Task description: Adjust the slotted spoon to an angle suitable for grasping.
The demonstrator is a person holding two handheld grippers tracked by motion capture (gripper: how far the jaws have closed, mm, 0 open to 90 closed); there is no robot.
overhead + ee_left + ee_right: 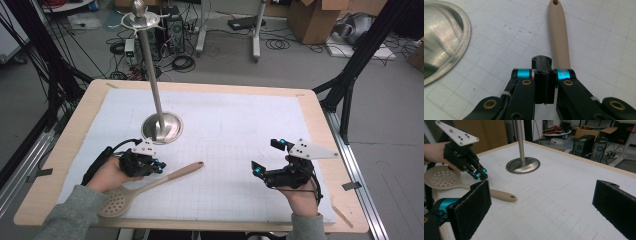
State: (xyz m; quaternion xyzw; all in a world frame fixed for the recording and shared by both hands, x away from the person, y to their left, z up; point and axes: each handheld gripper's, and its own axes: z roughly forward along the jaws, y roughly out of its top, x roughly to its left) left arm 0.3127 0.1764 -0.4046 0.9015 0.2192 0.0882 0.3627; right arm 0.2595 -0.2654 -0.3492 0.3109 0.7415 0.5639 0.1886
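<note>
White gridded mat covers desk [320,125], cluttered lab floor behind. Beige slotted spoon [150,185] lies diagonally near front-left corner, bowl toward front edge, handle aiming at desk centre. Left gripper [155,165] sits right over handle, jaws pressed together, gripping nothing. Right gripper [267,157] spread wide, well apart near right edge. Steel stand base [161,127] just behind, not blocking.

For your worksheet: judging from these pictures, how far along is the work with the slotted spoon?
Done: nothing visibly; the slotted spoon lies flat on the mat, near the metal stand. In hand: the left gripper, jaws shut, sits beside the handle without gripping it. The right gripper hangs open. Left: grasping and moving it.
</note>
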